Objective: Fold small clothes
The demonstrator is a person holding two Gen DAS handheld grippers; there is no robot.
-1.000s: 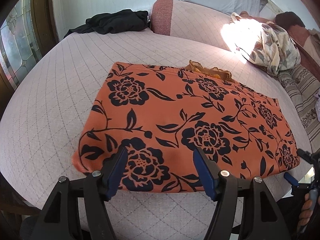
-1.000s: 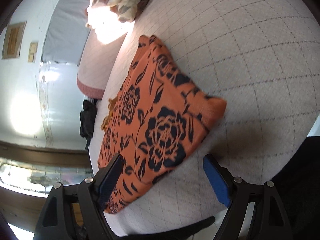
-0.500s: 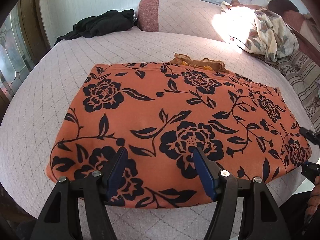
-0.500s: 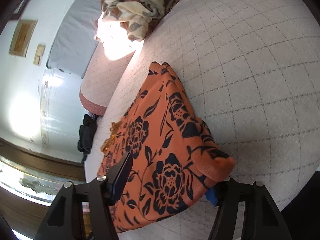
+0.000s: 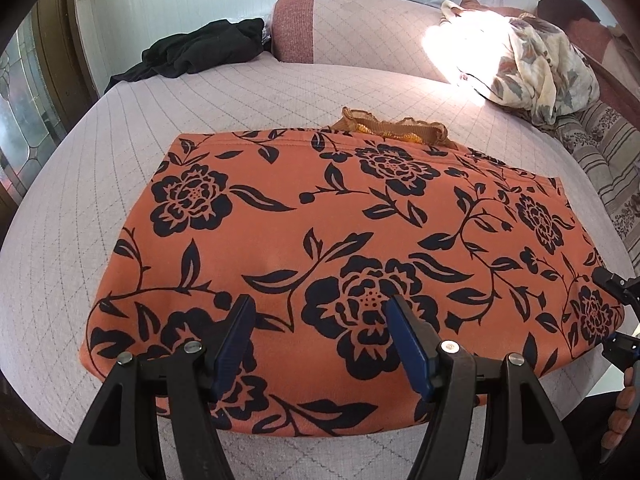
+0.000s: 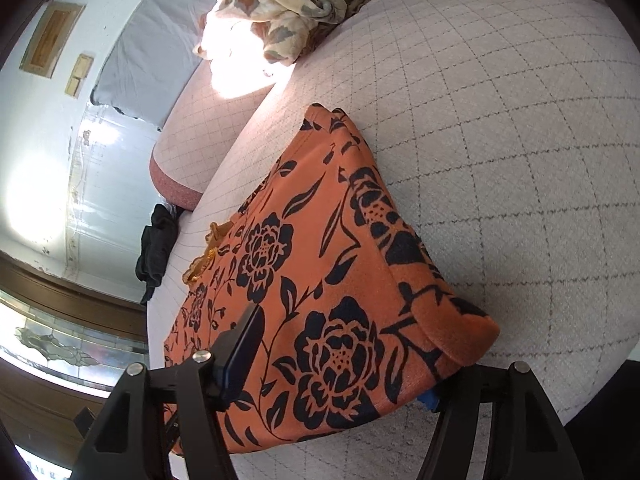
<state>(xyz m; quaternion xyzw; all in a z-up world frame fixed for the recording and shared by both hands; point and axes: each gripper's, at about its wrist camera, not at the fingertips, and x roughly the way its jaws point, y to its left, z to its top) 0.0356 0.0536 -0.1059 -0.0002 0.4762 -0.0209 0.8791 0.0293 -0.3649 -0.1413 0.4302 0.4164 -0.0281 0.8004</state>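
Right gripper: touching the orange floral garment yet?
Touching. In the right wrist view the right gripper straddles the corner of the orange floral garment; the cloth drapes over and hides its right-side finger, and the jaws are not closed.

The orange floral garment (image 5: 320, 240) lies flat across the quilted bed (image 5: 100, 168), a strip of brown lace trim (image 5: 394, 126) poking out past its far edge. The left gripper (image 5: 320, 340) hangs over the near hem, blue-padded fingers (image 5: 234, 340) spread wide, nothing between them. At the right corner, the right gripper (image 5: 616, 312) straddles the cloth's edge. Far back, a black garment (image 5: 200, 50) and a crumpled floral cloth (image 5: 536, 64).
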